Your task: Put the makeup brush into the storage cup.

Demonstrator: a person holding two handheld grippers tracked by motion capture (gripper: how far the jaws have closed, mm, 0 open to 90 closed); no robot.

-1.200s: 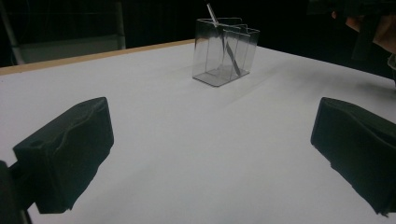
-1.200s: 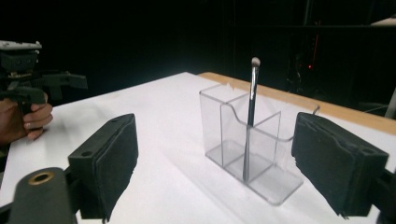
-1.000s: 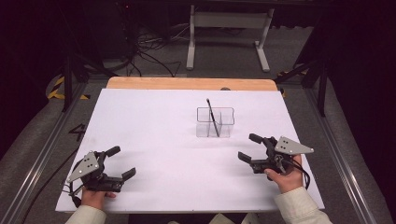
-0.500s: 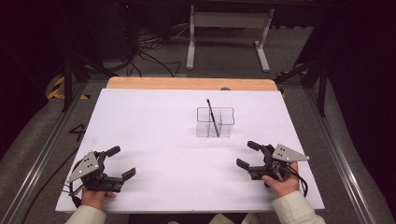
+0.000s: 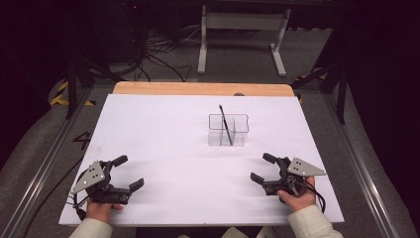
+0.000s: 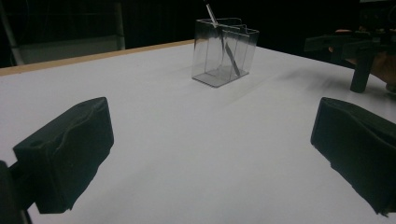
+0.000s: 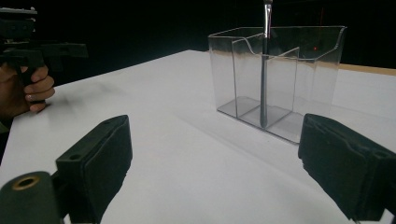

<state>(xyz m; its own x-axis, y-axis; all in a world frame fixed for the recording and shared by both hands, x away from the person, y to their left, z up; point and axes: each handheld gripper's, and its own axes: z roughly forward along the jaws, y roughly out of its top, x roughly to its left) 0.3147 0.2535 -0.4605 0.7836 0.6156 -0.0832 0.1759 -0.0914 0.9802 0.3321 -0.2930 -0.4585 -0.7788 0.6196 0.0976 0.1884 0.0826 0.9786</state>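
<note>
A white counter (image 5: 168,134) with a bare wooden strip along its far edge carries a clear plastic container (image 5: 228,131), which stands a little right of the middle, nearer the far edge than the near one. The container is divided into compartments by clear inner walls. A thin dark stick (image 5: 225,124) stands in it, tilted, its lower end down near one of the inner dividers and its upper end rising above the rim; which compartment holds it cannot be told for sure.

The left gripper (image 5: 125,173) sits low over the near left corner of the counter, held by a hand (image 5: 101,209) at the near edge, a grey three-cornered plate on top of it. Its jaws are spread wide with nothing between them, and in the left gripper view bare white counter lies between the two black pads, with the container farther off.

The right gripper (image 5: 262,168) is near the near right corner, also held from the near edge by a hand (image 5: 297,198), with its own grey plate on top. Its jaws likewise stand wide apart and empty. In the right gripper view the container stands just beyond the jaws, apart from both pads, with the stick upright inside
</note>
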